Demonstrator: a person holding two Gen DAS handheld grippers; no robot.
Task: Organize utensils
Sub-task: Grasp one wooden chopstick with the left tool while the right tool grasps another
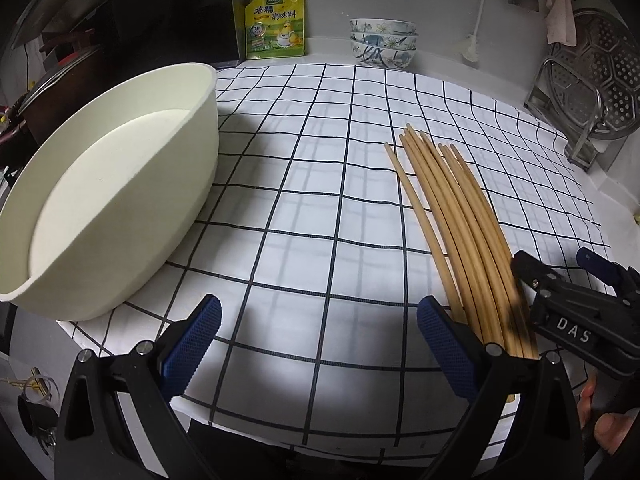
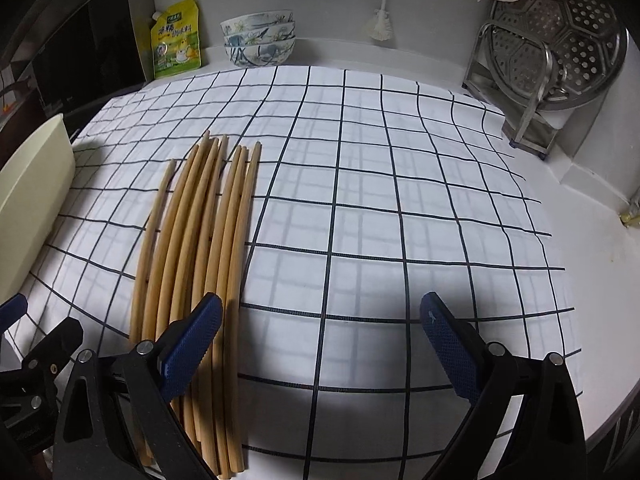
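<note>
Left wrist view first: the left gripper (image 1: 318, 344) hangs low over the checked cloth (image 1: 304, 184) with its blue fingers (image 1: 192, 344) spread wide and nothing between them. The cream tub (image 1: 108, 184) sits on the left of the cloth, empty as far as can be seen. The bundle of wooden chopsticks (image 1: 448, 220) lies flat to the right, tips pointing away, thick ends running down beside this gripper's right-hand finger. The right gripper (image 1: 568, 276) comes in from the right edge, close to those thick ends.

Right wrist view now: the right gripper (image 2: 320, 344) is spread wide too, gripping nothing, its left-hand finger hanging over the thick ends of the chopsticks (image 2: 200, 232), most of its span over bare cloth (image 2: 380, 200). The tub's wall (image 2: 32, 192) shows at the left edge, near the bundle but apart.

My read: this is the approach, no pick-up yet. The next move calls for sliding one gripper sideways so the sticks sit between its fingers, closing on them, then carrying them to the tub, likely the destination
</note>
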